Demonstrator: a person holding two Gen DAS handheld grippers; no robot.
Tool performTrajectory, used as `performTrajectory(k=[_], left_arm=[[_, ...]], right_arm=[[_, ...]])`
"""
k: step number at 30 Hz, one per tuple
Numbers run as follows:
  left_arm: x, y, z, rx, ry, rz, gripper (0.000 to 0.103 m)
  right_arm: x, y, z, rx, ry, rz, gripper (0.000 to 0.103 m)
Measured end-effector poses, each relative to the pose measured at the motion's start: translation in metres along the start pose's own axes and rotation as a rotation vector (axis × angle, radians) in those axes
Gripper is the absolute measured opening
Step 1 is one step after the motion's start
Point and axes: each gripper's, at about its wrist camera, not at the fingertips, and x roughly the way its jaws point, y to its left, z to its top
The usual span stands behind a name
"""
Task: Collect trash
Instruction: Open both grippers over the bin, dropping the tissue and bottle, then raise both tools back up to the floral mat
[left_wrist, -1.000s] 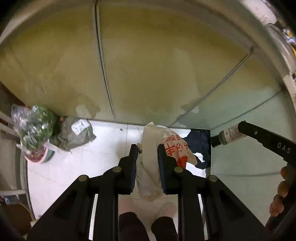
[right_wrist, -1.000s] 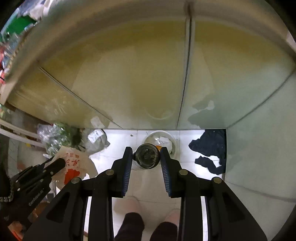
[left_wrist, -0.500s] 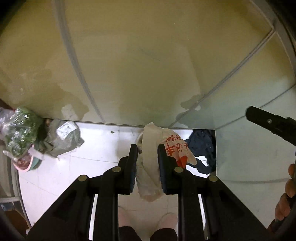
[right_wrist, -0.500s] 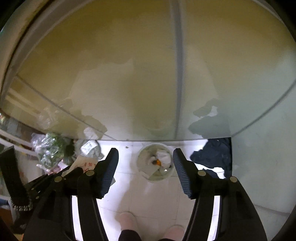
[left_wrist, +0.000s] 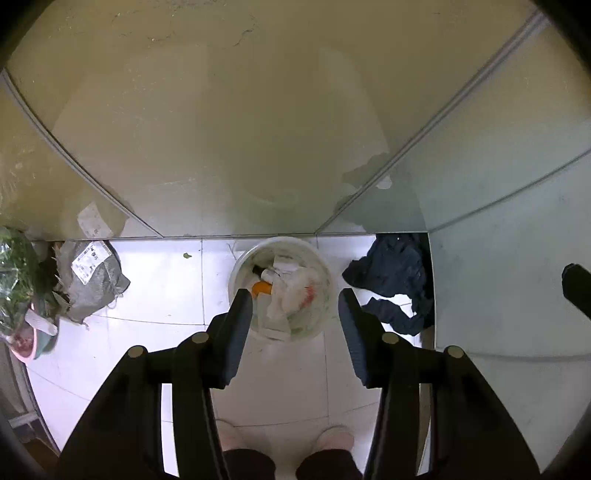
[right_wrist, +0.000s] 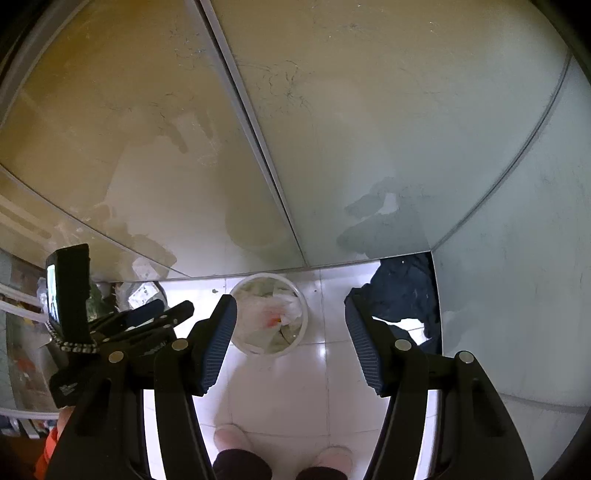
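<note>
Your left gripper (left_wrist: 295, 328) is opening, empty; right gripper (right_wrist: 291, 343) spread, empty. Both over white bin (left_wrist: 325, 273). Dark cloth (left_wrist: 395, 277) right, grey bag (left_wrist: 96, 284) left.

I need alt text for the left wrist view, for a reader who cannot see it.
Looking down, the left gripper is opening with nothing between its fingers, above a white bin of trash on a white tiled floor. A dark cloth lies right of the bin, a grey bag to the left.

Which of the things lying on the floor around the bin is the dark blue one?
The crumpled dark cloth, in the corner right of the white bin. The grey sack with a paper label and the green bundle lie left of it.
</note>
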Motion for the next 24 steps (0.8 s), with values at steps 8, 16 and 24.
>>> performTrajectory(k=[8, 16, 24], left_arm=[[-0.086, -0.007, -0.004, 0.043, -0.029, 0.005, 0.047], [-0.243, -0.01, 0.016, 0.067, -0.153, -0.01, 0.047], [-0.416, -0.002, 0.041, 0.102, -0.352, -0.035, 0.049]], right_arm=[[-0.052, 0.017, 0.013, -0.049, -0.016, 0.006, 0.057], [-0.162, 0.064, 0.038, -0.105, -0.091, 0.006, 0.057], [-0.29, 0.116, 0.061, -0.138, -0.231, -0.022, 0.057]])
